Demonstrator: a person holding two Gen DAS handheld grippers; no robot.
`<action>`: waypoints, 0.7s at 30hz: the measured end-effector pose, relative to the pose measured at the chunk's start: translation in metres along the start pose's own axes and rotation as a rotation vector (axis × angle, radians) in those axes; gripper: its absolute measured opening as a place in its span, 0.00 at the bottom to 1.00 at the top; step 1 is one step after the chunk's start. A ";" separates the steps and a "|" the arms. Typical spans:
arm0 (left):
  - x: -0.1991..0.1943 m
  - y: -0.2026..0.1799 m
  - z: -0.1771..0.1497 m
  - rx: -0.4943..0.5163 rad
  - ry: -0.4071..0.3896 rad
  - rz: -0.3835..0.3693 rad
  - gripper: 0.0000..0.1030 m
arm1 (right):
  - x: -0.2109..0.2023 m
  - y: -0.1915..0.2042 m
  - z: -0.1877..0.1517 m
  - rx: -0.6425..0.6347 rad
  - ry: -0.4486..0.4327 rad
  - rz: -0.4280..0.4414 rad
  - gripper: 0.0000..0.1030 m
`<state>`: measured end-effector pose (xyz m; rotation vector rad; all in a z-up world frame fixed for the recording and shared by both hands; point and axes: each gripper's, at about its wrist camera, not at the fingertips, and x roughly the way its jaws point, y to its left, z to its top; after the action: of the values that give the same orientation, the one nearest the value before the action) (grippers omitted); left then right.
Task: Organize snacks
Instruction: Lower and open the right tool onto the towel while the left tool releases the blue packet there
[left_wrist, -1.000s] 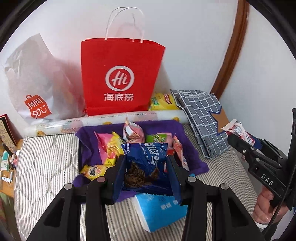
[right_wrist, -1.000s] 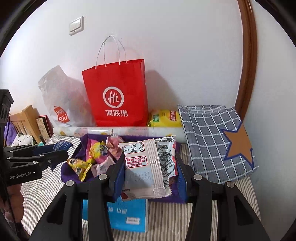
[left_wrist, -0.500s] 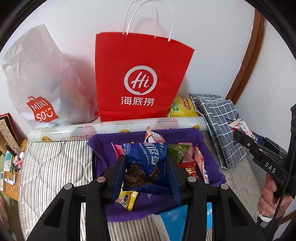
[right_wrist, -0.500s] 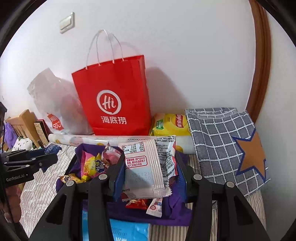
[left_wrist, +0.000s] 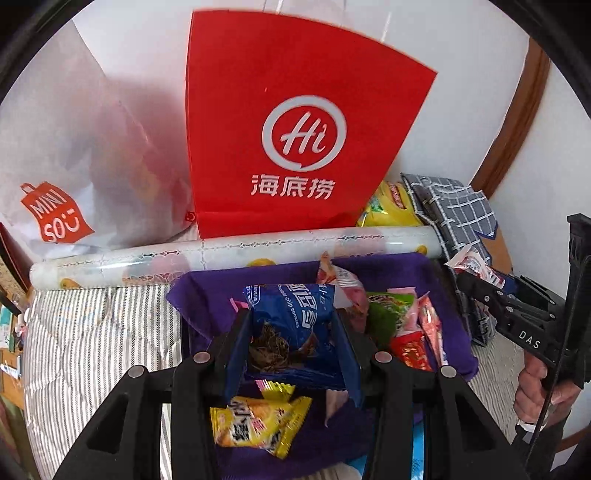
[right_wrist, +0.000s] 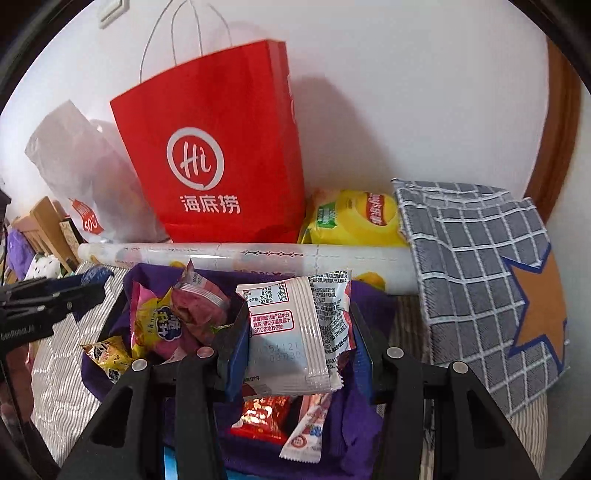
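Both grippers have come forward and down over the last second, each with a packet. The purple fabric-lined bin, lying on the striped quilted bed near its wall-side edge, now fills the lower half of both wrist views; a second ago it sat further off, with a blue carton in front of it that is now almost out of frame.

Left gripper: fingers clamped on the blue foil cookie packet, grip unchanged. The packet hangs over the bin interior, above a yellow foil snack packet lying on the purple lining.

Right gripper: fingers clamped on the white foil packet with red-bordered label, also unchanged. It hangs over the right part of the bin, above a red wrapper and a small white sachet.

Behind the bin, unmoved: a clear-wrapped patterned roll, a red paper shopping bag, a translucent white plastic bag, a yellow crisp bag and a grey checked cushion with an orange star.

Judgement: the carry is nearly finished. Both packets appear placed for release into the bin; neither is released yet. Several snacks already lie inside, so the sorting looks well under way.
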<state>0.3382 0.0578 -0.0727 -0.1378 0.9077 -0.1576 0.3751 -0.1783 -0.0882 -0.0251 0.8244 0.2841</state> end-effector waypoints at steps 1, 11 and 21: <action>0.004 0.001 0.000 0.000 0.004 -0.002 0.41 | 0.006 -0.001 -0.001 0.005 0.010 0.000 0.47; 0.021 0.006 -0.002 0.000 0.033 -0.013 0.41 | 0.037 -0.009 -0.011 0.003 0.089 0.013 0.47; 0.027 -0.003 -0.006 0.020 0.059 -0.036 0.41 | 0.051 0.000 -0.014 -0.042 0.129 0.039 0.47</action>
<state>0.3498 0.0494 -0.0966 -0.1312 0.9620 -0.2046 0.3972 -0.1678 -0.1347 -0.0672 0.9474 0.3392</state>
